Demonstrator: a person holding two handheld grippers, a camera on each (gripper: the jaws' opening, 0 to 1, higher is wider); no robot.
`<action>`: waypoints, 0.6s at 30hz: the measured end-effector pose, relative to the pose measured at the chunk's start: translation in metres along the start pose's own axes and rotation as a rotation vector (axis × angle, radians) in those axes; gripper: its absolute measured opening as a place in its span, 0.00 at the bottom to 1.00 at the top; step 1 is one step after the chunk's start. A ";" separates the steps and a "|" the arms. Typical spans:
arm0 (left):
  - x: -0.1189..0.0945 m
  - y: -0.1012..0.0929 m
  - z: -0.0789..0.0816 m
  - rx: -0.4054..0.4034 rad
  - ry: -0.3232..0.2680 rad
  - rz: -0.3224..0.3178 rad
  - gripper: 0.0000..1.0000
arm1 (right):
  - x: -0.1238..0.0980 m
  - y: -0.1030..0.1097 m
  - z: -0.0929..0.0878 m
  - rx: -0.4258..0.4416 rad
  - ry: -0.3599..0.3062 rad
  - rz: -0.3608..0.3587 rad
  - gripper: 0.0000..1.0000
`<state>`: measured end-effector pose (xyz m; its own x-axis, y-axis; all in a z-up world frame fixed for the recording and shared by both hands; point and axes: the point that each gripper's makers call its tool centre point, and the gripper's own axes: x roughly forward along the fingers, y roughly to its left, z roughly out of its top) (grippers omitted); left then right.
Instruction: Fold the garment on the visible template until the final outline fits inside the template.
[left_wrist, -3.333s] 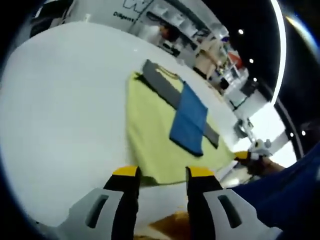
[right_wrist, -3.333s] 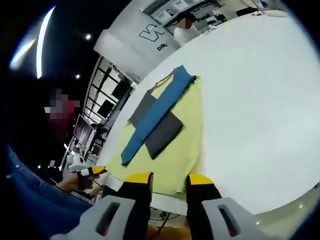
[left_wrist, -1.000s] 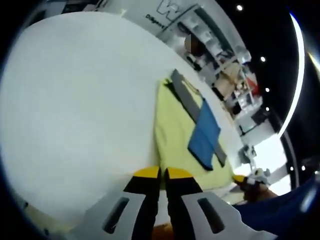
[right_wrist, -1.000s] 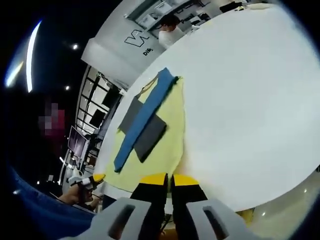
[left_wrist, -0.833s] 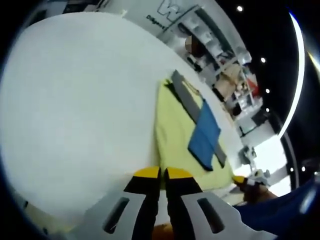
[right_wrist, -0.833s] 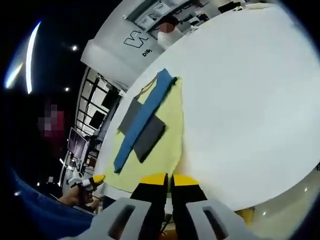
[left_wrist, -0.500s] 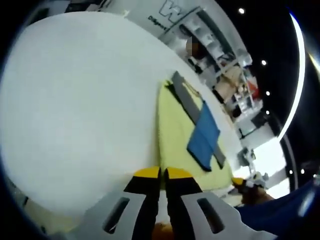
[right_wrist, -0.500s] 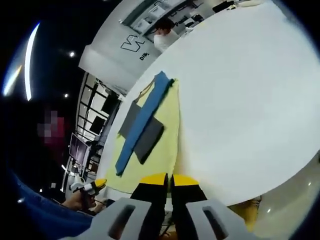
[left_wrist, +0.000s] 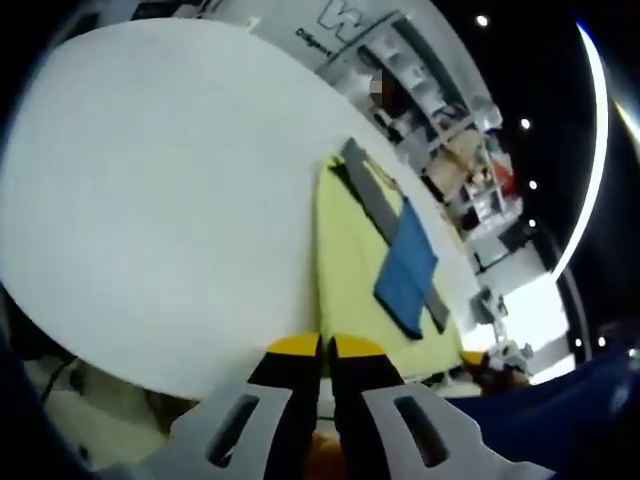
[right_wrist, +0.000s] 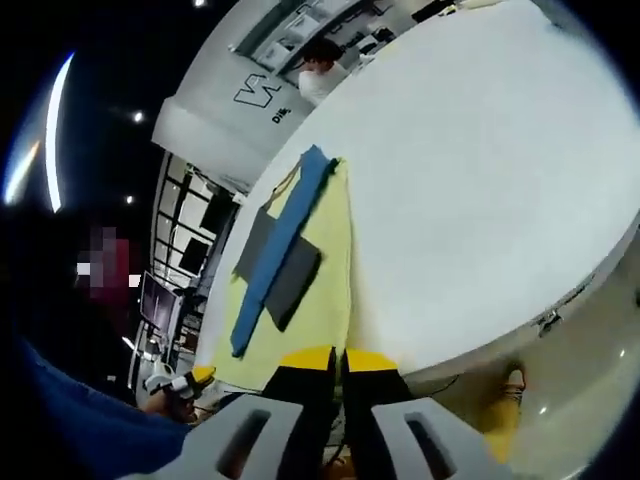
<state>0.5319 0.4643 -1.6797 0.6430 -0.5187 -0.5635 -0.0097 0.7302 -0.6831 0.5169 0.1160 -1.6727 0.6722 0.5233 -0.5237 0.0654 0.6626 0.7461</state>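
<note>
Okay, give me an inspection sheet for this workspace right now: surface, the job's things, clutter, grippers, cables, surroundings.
Surface: white round table, mostly bare.
Job's things: yellow garment lying flat near the table's edge; a grey strip and a blue strip cross on top of it.
Clutter: nothing seen.
Grippers: left gripper and right gripper both shut at the garment's near hem; whether cloth is pinched cannot be told.
Cables: a dark cable below the table edge.
Surroundings: shelving, white wall lettering, a seated person.
</note>
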 end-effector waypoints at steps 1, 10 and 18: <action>-0.001 0.000 -0.001 0.000 0.000 0.000 0.00 | -0.001 0.000 0.000 0.000 0.000 0.000 0.00; -0.018 -0.008 -0.023 0.021 0.042 -0.018 0.00 | -0.023 0.003 -0.013 0.013 0.010 0.000 0.00; -0.036 -0.022 -0.042 0.065 0.083 -0.053 0.00 | -0.043 0.006 -0.027 0.055 0.007 -0.002 0.00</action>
<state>0.4770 0.4484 -1.6643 0.5760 -0.5901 -0.5656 0.0744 0.7269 -0.6827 0.4689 0.1122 -1.6568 0.6665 0.5259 -0.5284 0.1072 0.6338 0.7660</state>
